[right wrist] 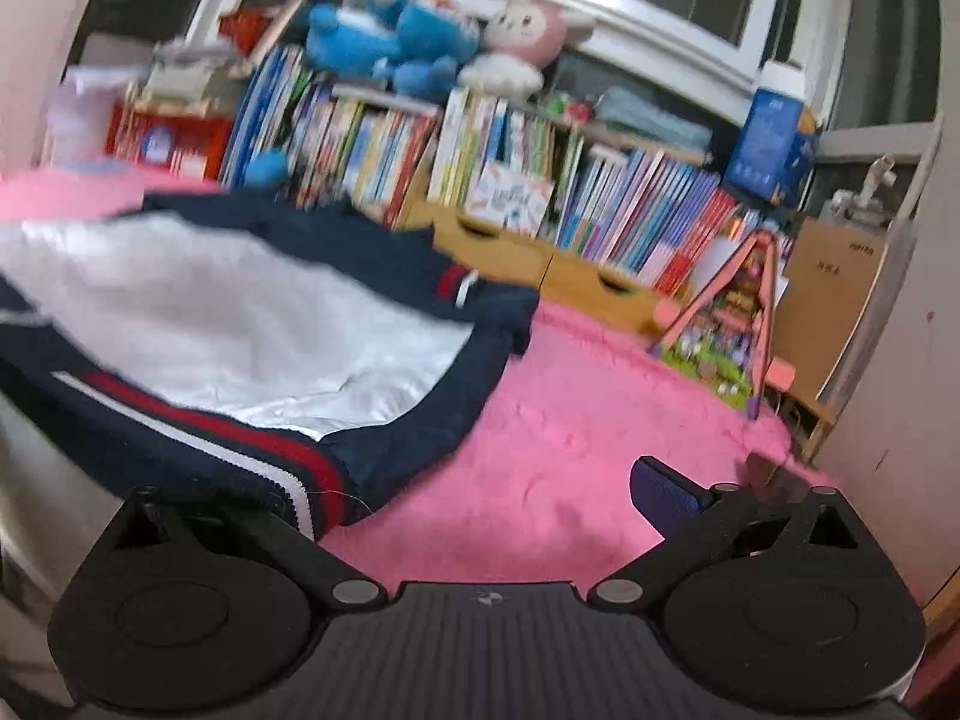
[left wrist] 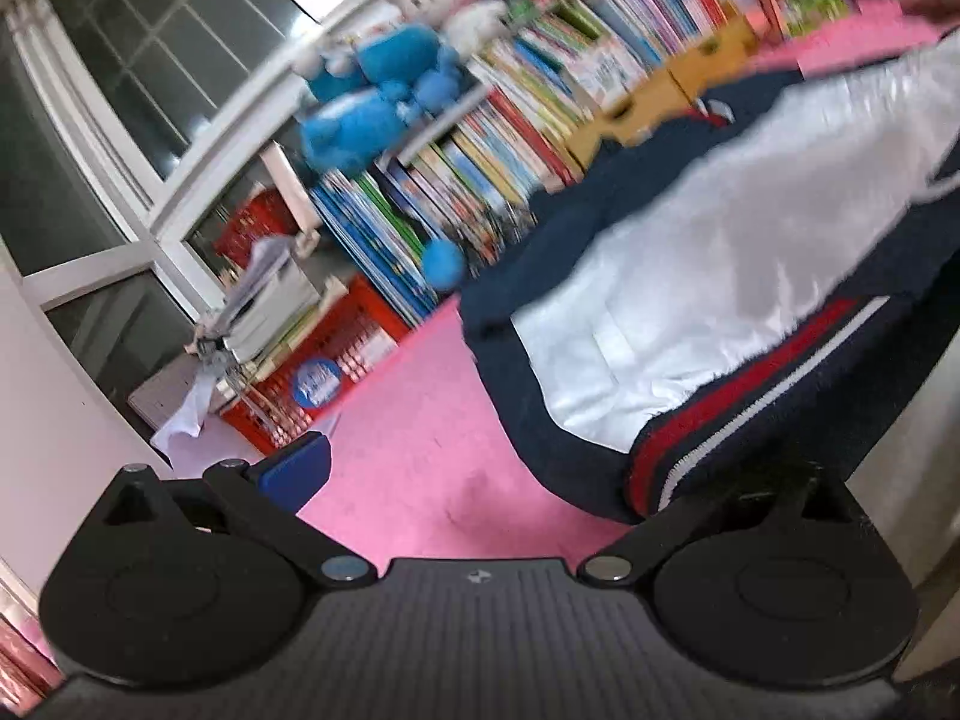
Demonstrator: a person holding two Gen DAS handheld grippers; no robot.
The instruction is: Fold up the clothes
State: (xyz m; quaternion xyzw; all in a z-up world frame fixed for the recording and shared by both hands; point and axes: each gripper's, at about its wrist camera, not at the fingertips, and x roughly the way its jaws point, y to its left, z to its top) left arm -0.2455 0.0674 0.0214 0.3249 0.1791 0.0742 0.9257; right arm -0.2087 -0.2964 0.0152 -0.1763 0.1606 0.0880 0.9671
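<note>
- Jaws, left gripper (left wrist: 480, 480): spread wide apart. One blue finger pad (left wrist: 294, 471) shows at the left; the opposite finger is hidden behind the jacket (left wrist: 690, 276) hem, so contact there cannot be judged.
- Jaws, right gripper (right wrist: 480, 492): likewise spread wide, nothing between them. One blue finger pad (right wrist: 663, 495) shows at the right; the other lies behind the hem.
- Jacket position: spread on a pink fleecy blanket (right wrist: 570, 450), lining up, between the two grippers. The hem corners lie at the inner side of each, both about equally near.
- Long axis: runs away from both grippers toward the bookshelf (right wrist: 480, 168).
- Materials: shiny white lining, navy shell, ribbed red-and-white striped hem, zip edge.
</note>
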